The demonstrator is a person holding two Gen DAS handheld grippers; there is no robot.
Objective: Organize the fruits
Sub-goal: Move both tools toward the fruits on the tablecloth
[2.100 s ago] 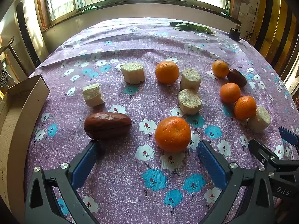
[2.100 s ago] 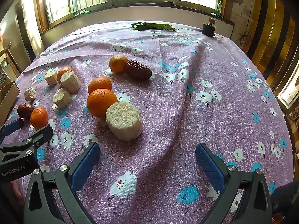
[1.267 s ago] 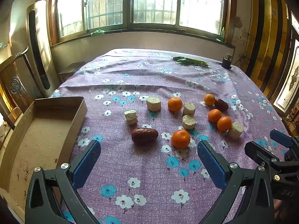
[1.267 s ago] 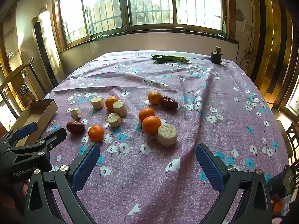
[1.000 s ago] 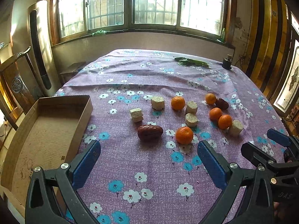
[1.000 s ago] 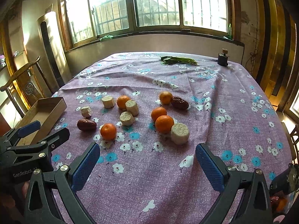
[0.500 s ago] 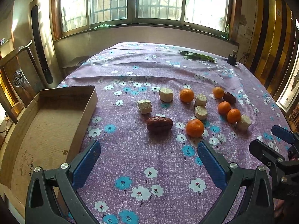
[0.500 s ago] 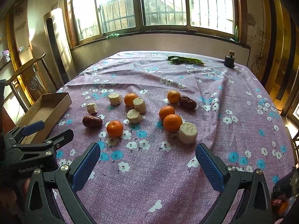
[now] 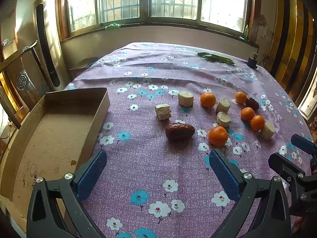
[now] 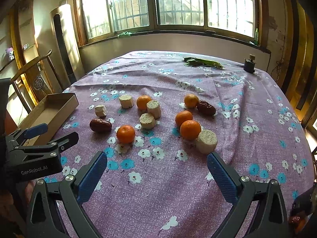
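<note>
- Dark red-brown oblong date (image 9: 179, 131) lies beside the shallow brown cardboard box (image 9: 59, 107), long axis crosswise, just left of a round orange tangerine (image 9: 217, 136).
- Left gripper (image 9: 157, 175) and right gripper (image 10: 156, 171): jaws wide apart, holding nothing.

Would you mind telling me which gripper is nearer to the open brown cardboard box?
Left. The left gripper hovers right beside the open brown cardboard box, jaws open. The right gripper sits farther off, across the scattered fruit.
</note>
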